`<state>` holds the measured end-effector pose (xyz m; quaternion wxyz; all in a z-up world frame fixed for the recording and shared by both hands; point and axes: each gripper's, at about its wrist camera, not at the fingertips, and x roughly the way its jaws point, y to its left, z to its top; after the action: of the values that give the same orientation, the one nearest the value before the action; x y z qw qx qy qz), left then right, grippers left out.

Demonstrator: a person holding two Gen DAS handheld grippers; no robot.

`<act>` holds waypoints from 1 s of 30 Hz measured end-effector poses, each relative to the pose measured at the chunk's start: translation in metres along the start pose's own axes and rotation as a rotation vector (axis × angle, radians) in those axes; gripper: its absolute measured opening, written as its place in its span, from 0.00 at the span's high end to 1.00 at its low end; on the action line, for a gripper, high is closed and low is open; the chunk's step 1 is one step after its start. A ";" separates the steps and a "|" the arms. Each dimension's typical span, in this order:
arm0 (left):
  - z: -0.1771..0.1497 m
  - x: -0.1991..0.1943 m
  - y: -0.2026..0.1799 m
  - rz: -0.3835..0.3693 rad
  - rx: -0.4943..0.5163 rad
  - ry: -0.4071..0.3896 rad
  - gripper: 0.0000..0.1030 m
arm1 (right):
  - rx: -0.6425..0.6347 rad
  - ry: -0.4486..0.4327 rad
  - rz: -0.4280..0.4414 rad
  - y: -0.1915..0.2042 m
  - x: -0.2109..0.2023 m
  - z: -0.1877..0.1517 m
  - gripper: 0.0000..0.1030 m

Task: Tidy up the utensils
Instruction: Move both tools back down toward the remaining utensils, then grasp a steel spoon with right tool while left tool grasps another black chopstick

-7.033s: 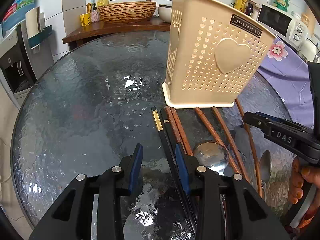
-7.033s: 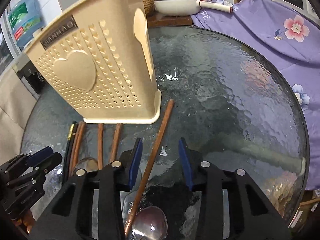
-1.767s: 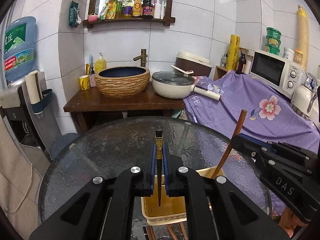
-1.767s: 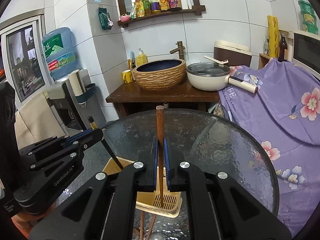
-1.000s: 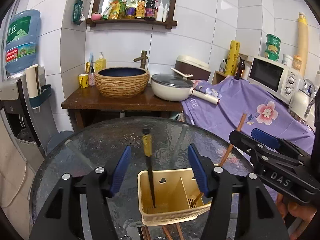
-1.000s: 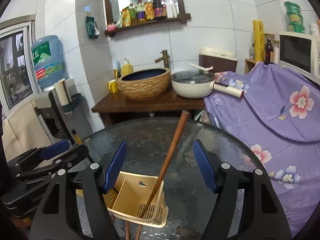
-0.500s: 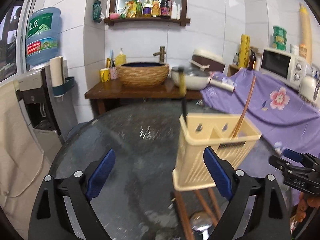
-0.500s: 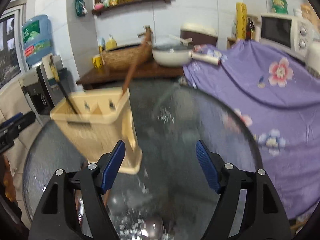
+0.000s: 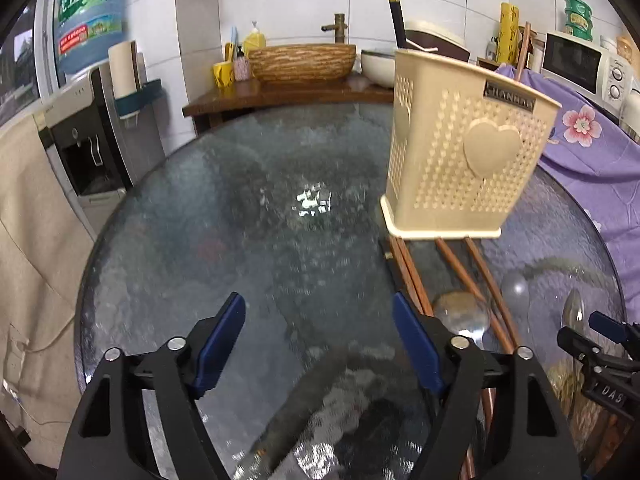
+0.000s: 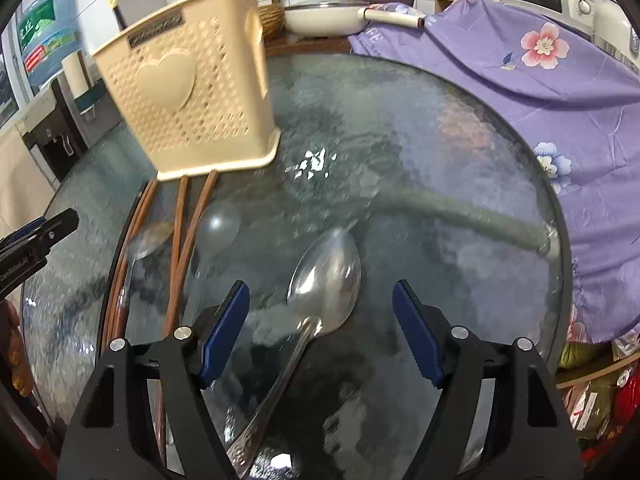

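- left wrist view: our left gripper (image 9: 318, 344) hangs over the round textured glass table (image 9: 240, 216) with nothing between its blue pads; its jaws are wide apart and closing a little at this moment.
- the cream perforated plastic utensil holder with a raised heart (image 9: 464, 152) stands upright on the far right of the table. a black chopstick with a gold band (image 9: 394, 8) and a reddish-brown wooden chopstick (image 9: 522, 52) stick up out of its top, so we judge two pieces are already sorted.
- still lying flat on the glass just in front of the holder: a black chopstick (image 9: 390, 264) beside a pair of brown wooden chopsticks (image 9: 412, 276), two more brown wooden chopsticks (image 9: 484, 280) crossing toward us, and a steel spoon with a round bowl (image 9: 460, 312) among them. another steel spoon (image 9: 573, 312) lies further right, near the tip of our right gripper (image 9: 600, 344).
- right wrist view: the right gripper's jaws stand spread and empty. a large shiny steel spoon (image 10: 324, 276) lies on the glass between and just ahead of the pads, handle running back under the gripper, not touched by either pad.
- to the left of it lie the brown chopsticks (image 10: 188, 236) and the round-bowled spoon (image 10: 150, 236), their far ends reaching the foot of the holder (image 10: 188, 92).
- by our reckoning the job is at an early stage: two sticks in, at least five chopsticks and two or three spoons left. the blur keeps us from an exact count.
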<state>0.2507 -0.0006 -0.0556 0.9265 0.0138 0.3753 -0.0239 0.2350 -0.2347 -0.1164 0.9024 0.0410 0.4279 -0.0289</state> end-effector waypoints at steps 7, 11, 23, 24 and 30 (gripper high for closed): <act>-0.015 0.004 -0.003 -0.024 -0.001 0.047 0.45 | -0.001 -0.008 -0.036 0.001 0.000 -0.003 0.29; -0.017 0.005 -0.006 -0.039 -0.003 0.061 0.47 | -0.013 -0.012 -0.057 0.005 0.003 0.002 0.36; -0.013 -0.001 -0.024 -0.097 0.008 0.065 0.48 | -0.045 -0.025 -0.037 0.007 0.004 0.008 0.63; -0.012 -0.002 -0.027 -0.101 0.014 0.065 0.48 | -0.046 -0.024 -0.033 0.007 0.004 0.008 0.63; -0.004 -0.003 -0.051 -0.147 0.049 0.062 0.48 | -0.034 -0.022 -0.005 0.000 0.004 0.011 0.66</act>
<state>0.2433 -0.0513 -0.0569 0.9097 0.0096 0.4029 -0.1006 0.2459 -0.2361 -0.1130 0.9076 0.0241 0.4185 -0.0244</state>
